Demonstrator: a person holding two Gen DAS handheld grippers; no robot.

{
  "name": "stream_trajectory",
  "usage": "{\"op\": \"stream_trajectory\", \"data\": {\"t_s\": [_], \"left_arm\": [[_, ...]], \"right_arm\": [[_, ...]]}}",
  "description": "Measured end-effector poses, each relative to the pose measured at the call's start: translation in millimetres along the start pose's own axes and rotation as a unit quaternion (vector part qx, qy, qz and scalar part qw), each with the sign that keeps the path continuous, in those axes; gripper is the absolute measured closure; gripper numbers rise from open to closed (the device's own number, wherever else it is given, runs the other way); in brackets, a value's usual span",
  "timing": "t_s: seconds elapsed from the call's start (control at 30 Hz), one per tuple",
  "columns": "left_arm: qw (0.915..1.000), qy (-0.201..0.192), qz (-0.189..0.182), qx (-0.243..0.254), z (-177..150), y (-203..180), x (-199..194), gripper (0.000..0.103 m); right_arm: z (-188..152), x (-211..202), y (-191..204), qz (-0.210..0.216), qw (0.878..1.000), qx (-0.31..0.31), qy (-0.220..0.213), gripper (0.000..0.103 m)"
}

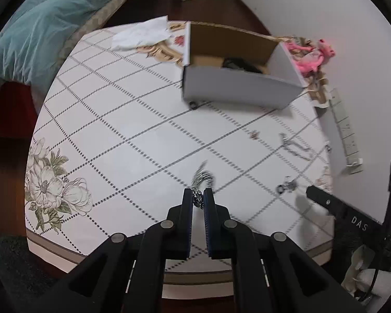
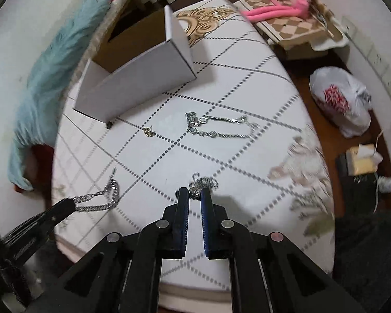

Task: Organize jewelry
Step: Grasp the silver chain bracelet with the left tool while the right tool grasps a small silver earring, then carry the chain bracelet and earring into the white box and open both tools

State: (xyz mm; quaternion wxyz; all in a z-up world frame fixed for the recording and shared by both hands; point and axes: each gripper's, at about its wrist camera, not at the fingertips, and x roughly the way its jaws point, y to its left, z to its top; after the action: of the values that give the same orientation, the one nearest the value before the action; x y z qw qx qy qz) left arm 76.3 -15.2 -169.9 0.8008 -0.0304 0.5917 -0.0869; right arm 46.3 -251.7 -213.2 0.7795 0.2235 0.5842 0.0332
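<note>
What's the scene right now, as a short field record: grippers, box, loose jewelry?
left gripper: shut on silver chain
right gripper: shut on small silver piece
box: open, on table, dark item inside
loose on table: necklace, gold earring, dark ring by box
off table: pink toy, white bag

Both wrist views look down, close, sharing the table (image 1: 133, 120) and box (image 2: 143, 83).
</note>
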Motion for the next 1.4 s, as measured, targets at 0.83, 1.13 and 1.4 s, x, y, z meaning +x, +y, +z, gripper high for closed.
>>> {"op": "stream_trajectory", "data": {"t_s": [0.83,1.13,1.4], "left_arm": [[0.9972,-0.034,-0.066,0.013,33,-35,-43,0.097],[0.9956,-0.053,-0.066,0.039,77,-51,-57,0.097],[0.9933,-0.067,-0.080,0.049,139,-56,-70,0.097]], "right_arm": [[30,-86,34,0.079,0.996,-0.015,-0.045,0.094],[66,-107,60,0.086,0.993,-0.044,-0.069,0.094],[116,-124,79,0.101,0.989,-0.052,-0.091,0.094]]}}
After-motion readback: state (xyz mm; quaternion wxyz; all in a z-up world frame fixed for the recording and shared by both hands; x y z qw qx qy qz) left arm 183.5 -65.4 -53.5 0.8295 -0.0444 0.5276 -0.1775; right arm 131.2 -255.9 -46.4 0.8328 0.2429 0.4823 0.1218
